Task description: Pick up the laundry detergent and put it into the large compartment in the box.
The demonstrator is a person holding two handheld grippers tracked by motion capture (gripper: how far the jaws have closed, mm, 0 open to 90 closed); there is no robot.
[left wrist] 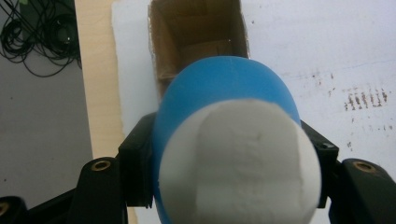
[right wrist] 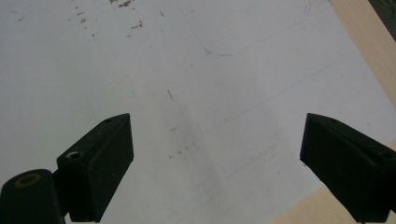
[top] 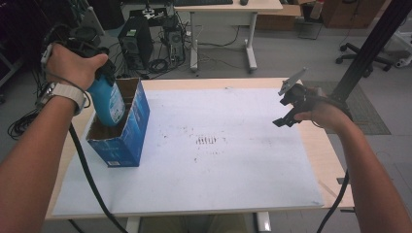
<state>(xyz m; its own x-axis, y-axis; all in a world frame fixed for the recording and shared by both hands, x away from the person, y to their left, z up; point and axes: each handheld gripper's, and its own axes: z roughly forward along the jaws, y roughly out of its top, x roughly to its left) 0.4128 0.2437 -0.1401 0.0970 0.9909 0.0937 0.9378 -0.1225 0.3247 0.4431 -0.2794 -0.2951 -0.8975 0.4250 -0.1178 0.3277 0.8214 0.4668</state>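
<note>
A blue bottle (top: 108,99) with a white label hangs partly inside an open blue cardboard box (top: 127,131) at the table's left. My left gripper (top: 99,73) is shut on the bottle from above. In the left gripper view the bottle (left wrist: 224,93) sits between both jaws, its white end (left wrist: 240,163) toward the camera, and the brown inside of the box (left wrist: 196,32) lies beyond it. My right gripper (top: 286,109) hovers open over the right side of the white sheet (top: 218,160). Nothing lies between the jaws of my right gripper (right wrist: 215,163).
The white sheet covers most of the wooden table (top: 320,155) and carries brown smudges (top: 206,141) near its middle. A black cable (top: 87,179) trails off the front left. Beyond the table stand a computer tower (top: 133,43) and a desk (top: 223,29).
</note>
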